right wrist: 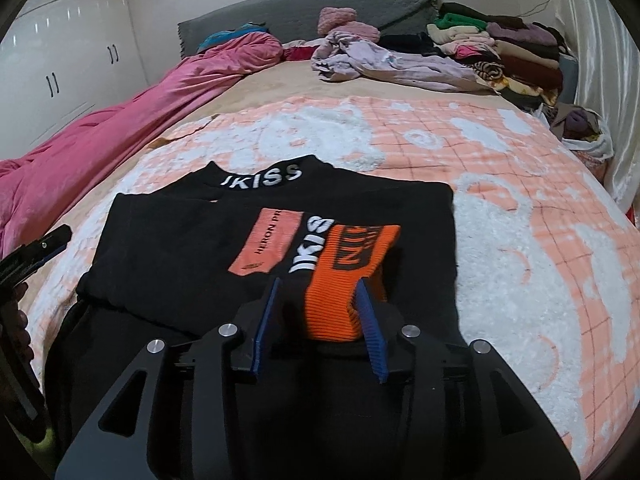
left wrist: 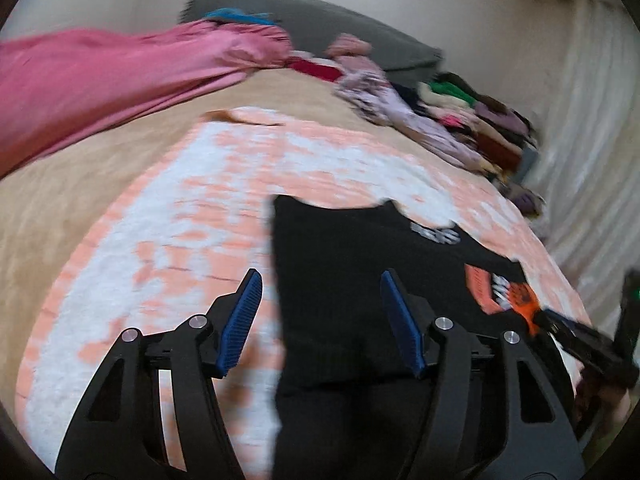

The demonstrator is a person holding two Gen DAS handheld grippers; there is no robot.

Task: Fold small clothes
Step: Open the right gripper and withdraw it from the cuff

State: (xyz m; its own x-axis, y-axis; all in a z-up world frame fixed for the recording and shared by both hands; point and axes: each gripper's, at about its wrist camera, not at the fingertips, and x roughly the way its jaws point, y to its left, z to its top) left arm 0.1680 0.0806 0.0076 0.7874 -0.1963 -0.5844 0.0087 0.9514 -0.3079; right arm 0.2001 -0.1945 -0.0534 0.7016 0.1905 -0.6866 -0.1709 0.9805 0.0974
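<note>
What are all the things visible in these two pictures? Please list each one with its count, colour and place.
black top: one, black with white letters and orange patches, lying partly folded on the blanket, near the cameras
orange cuff: one, orange ribbed with black letters, lying on the top
blanket: one, peach and white, spread over the bed
pink quilt: one, pink, along the bed's left side
lilac garment: one, pale lilac, crumpled at the far end
pile of clothes: one pile, mixed colours, far right corner
headboard: one, grey, at the far end
wardrobe: one, white, on the left wall
left hand-held gripper: one, black with blue pads, open above the top
right hand-held gripper: one, black with blue pads, open around the orange cuff
</note>
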